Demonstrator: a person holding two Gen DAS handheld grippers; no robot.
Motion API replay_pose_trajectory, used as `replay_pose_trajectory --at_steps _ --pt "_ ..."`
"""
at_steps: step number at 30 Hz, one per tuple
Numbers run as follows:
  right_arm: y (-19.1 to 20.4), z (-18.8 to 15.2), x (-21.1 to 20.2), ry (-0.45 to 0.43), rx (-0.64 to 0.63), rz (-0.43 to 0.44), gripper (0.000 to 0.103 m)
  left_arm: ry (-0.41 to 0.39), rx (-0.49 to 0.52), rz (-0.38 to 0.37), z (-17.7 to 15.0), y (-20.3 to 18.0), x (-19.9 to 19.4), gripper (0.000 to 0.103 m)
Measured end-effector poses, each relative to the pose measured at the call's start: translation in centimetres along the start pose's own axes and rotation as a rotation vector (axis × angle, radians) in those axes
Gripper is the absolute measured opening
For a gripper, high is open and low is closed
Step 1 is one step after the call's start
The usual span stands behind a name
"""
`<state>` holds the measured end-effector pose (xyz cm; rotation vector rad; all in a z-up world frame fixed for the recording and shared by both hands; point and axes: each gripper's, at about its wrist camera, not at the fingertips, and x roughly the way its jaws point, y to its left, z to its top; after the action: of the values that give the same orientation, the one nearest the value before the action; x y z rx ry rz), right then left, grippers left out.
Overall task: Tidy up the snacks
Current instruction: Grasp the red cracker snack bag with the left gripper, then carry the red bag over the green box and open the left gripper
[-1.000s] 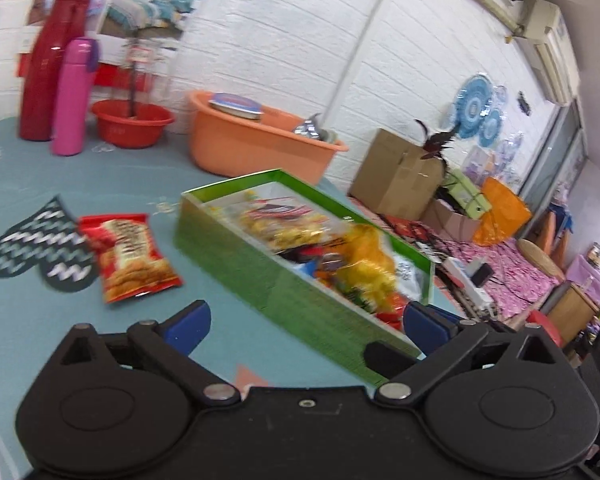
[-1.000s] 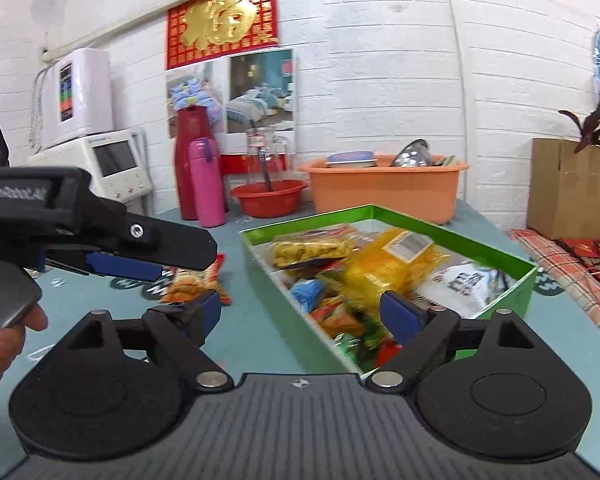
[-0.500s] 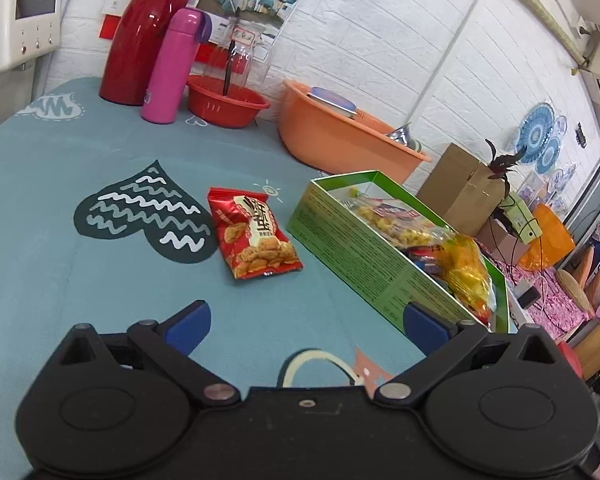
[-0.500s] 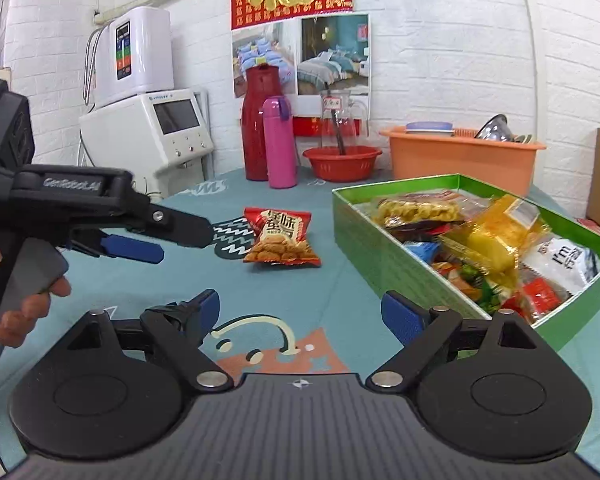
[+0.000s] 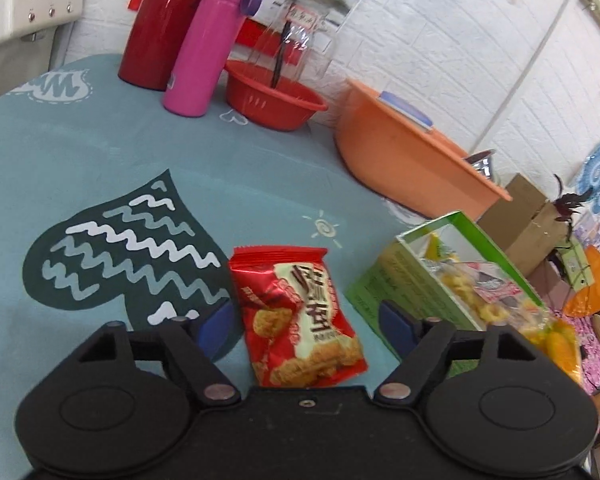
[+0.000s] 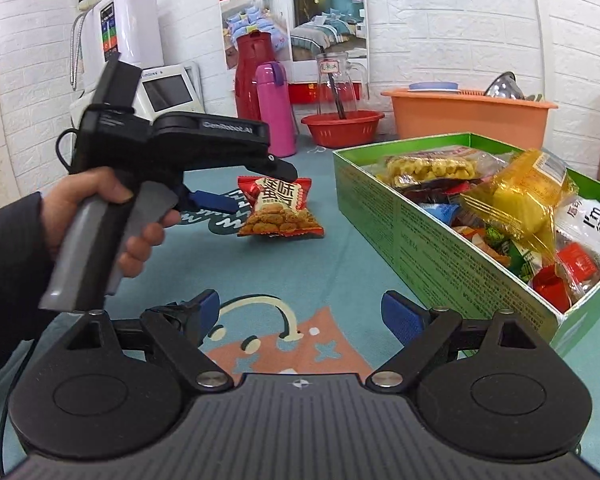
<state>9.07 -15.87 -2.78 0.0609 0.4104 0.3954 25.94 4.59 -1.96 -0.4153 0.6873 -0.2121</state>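
1. The left hand-held gripper (image 5: 304,322) is seen low over the surface (image 5: 80,152) with its jaws closing – the red snack packet (image 5: 296,316) lies between the blue pads, but no pad is pressed on it yet.
2. The right hand-held gripper (image 6: 300,312) is held with its jaws wide and nothing between them, only the patterned cloth below.
3. Just beside the packet, the green box (image 6: 440,240) is already heaped with snacks; the packet remains outside it, flat on the surface.
4. Further back, a pink bottle (image 5: 208,40), a red bowl (image 5: 274,98) and an orange basin (image 5: 404,160) are lined along the wall.
5. A slip is judged possible – the wrapper is glossy and air-filled, so it could be squeezed out sideways or only a crinkled edge caught.
6. If it is dropped onto the heaped pile, the packet could slide over the box wall.
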Motion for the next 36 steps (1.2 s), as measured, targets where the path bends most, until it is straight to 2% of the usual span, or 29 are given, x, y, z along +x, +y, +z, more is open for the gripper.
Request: replay_pose_trajectory --at_steps 1,2,4,8,15,16,18,19,20,24,36 --pt "-0.2 0.0 0.1 0.005 0.005 0.000 0.103 0.020 -0.006 0.009 0.0 0.3 0.5 0.048" --pt "-0.3 -0.1 0.2 0.009 0.008 0.000 0.103 0.023 -0.003 0.006 -0.1 0.6 0.7 0.043" --pt "-0.6 0.0 0.2 0.008 0.014 0.003 0.103 0.037 0.011 -0.010 -0.2 0.7 0.3 0.043" --pt "-0.6 0.0 0.0 0.004 0.021 0.019 0.103 0.118 0.044 -0.091 -1.4 0.4 -1.1 0.043" --pt "0.1 -0.7 -1.0 0.012 0.002 0.057 0.103 0.257 0.126 -0.258 -6.0 -1.3 -5.0 0.043" --pt "0.2 -1.0 -1.2 0.017 -0.001 0.064 0.103 0.272 0.131 -0.273 -6.7 -1.5 -5.7 0.043" --pt "0.4 -1.5 -1.6 0.026 -0.008 0.076 0.103 0.264 0.143 -0.266 -7.6 -1.6 -7.0 0.052" --pt "0.5 -1.6 -1.7 0.037 -0.009 0.084 0.103 0.247 0.147 -0.259 -8.0 -1.7 -7.8 0.068" --pt "0.5 -1.6 -1.8 0.043 -0.006 0.093 0.103 0.233 0.145 -0.257 -8.1 -1.6 -8.4 0.076" --pt "0.9 -1.7 -1.7 0.062 0.004 0.119 0.103 0.201 0.152 -0.257 -8.3 -1.9 -10.0 0.076" --pt "1.6 -1.5 0.1 0.124 -0.004 0.133 0.103 0.235 0.158 -0.239 -8.9 -2.7 -8.1 0.074"
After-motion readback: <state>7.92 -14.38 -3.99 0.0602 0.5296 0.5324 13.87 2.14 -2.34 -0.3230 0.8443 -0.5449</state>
